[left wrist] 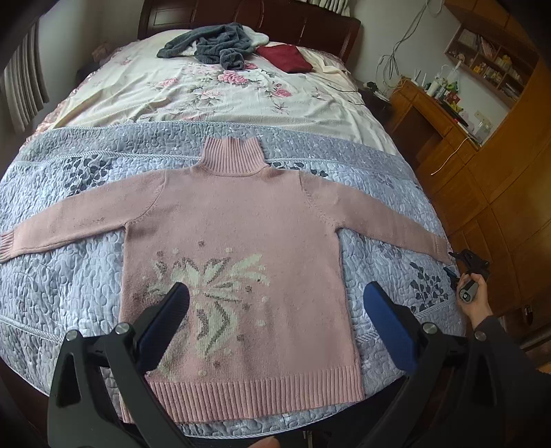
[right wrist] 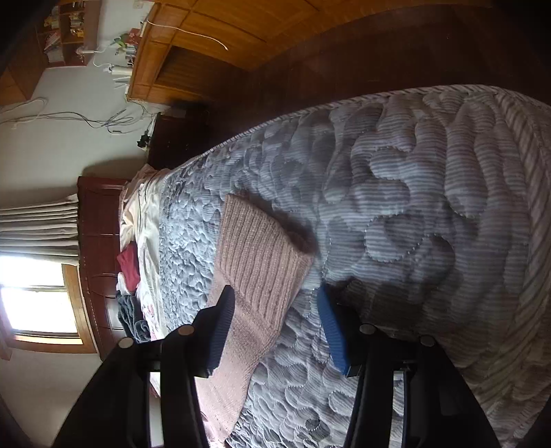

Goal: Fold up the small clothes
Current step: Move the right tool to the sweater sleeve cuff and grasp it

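Note:
A pink turtleneck sweater [left wrist: 241, 234] with a pale flower pattern lies flat, front up, on the blue quilted blanket [left wrist: 69, 275], both sleeves spread sideways. My left gripper [left wrist: 279, 298] hovers open above the lower body of the sweater, with nothing between its fingers. At the bed's right edge a hand holds my right gripper [left wrist: 454, 265] by the end of the right sleeve. In the right wrist view that gripper [right wrist: 275, 303] is open low over the blanket [right wrist: 413, 206], its fingers on either side of the sleeve just behind the ribbed cuff [right wrist: 261, 255].
Further up the bed, on the floral sheet [left wrist: 206, 93], lie a grey crumpled garment [left wrist: 213, 44] and a dark red cloth [left wrist: 286, 57]. A wooden cabinet and desk [left wrist: 482, 193] stand close along the bed's right side. The dark headboard [left wrist: 303, 24] closes the far end.

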